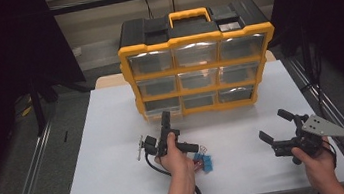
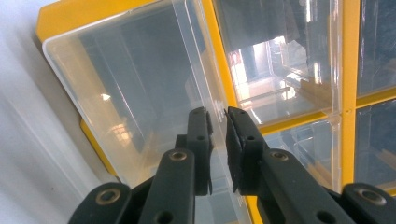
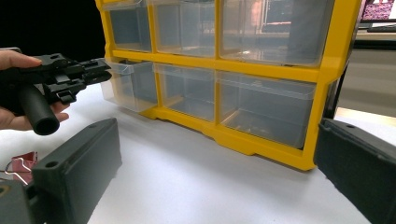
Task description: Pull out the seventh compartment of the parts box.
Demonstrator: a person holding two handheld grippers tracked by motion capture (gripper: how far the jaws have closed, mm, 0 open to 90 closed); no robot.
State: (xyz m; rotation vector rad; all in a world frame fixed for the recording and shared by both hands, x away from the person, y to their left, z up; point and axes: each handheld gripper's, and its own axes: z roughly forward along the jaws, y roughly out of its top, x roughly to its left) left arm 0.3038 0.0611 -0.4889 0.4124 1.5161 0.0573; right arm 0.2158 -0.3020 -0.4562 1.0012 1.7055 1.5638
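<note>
A yellow plastic organizer cabinet (image 1: 200, 68) with a black top and a yellow carry handle stands upright at the far side of the white counter (image 1: 121, 184). Its front is a grid of nine clear, glossy, box-shaped plastic drawers; as far as the reflections allow, they look empty. The bottom-left drawer (image 1: 162, 105) sits pulled partly out of its frame, as the right gripper view shows (image 3: 128, 84).

The left gripper (image 2: 218, 122) reaches to this drawer, its black jaws nearly together and pinching the thin clear lip at the drawer's front edge. Near the left hand (image 1: 175, 159), blue and pink binder clips (image 1: 202, 161) lie on the counter.

The right gripper (image 1: 275, 124) hangs over the counter's right side, well apart from the cabinet, its jaws spread wide with nothing between them.
</note>
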